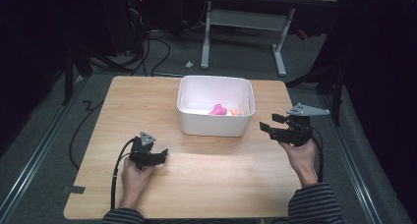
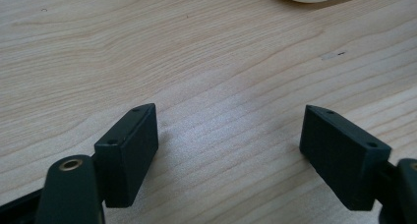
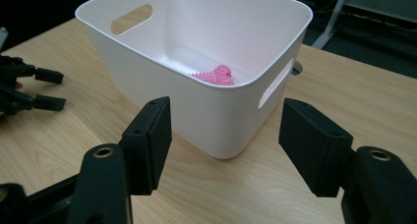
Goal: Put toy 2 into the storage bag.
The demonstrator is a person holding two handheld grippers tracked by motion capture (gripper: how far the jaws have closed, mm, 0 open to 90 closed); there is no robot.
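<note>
Here we list what stands on the wooden table (image 1: 216,184), item by item:

Item one: a white plastic bin (image 1: 211,125), rectangular with rounded corners and a slot handle in each short wall. We place it upright in the far middle of the table, well apart from both grippers.

Item two: a pink spiky toy (image 1: 218,109), lying on the bin's floor toward the near wall. In the right gripper view we see its bristled top (image 3: 216,76) just over the rim.

Item three: a small orange thing (image 1: 236,112) just beside the pink toy, inside the same bin. We cannot tell what it is.

Item four: the left gripper (image 1: 164,154), low over the table at the near left, held by the left hand (image 1: 134,180), cable trailing back to the table's edge. In its own view we find the jaws wide apart, with bare wood between them and nothing gripped.

Item five: the right gripper (image 1: 269,122), raised off the table's right side in the right hand (image 1: 302,157), pointing toward the bin's right end. In its own view we find the jaws parted with the bin's corner beyond them, the pads touching nothing.

Item six: striped sleeves (image 1: 314,204) at the near edge
</note>
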